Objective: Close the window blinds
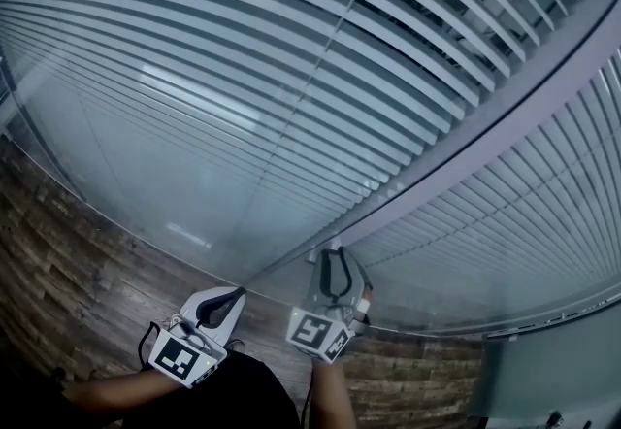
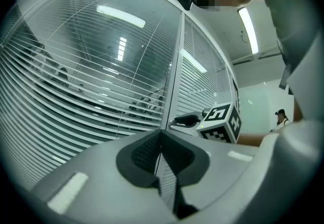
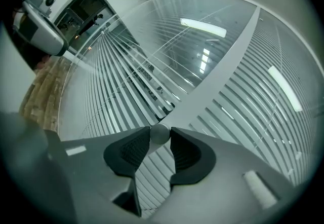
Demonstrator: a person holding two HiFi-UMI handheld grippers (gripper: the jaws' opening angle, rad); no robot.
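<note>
White slatted blinds (image 1: 291, 78) hang behind glass panes, their slats tilted apart so dark gaps show between them; a pale mullion (image 1: 485, 126) divides two panes. On that mullion sits a small round grey knob (image 3: 160, 133). My right gripper (image 1: 336, 252) is level at the mullion, shut on the knob, which sits between the tips of both black pads (image 3: 132, 149). My left gripper (image 1: 236, 293) hovers just to its left, short of the glass, shut with nothing in it. The left gripper view shows the right gripper (image 2: 190, 120) and its marker cube (image 2: 221, 121).
A wood-grain surface (image 1: 68, 262) runs along the foot of the glass at the left and bottom. A plain wall (image 1: 543, 369) stands at the lower right. Ceiling strip lights reflect in the glass (image 2: 120, 16). A person (image 2: 280, 116) stands far off to the right.
</note>
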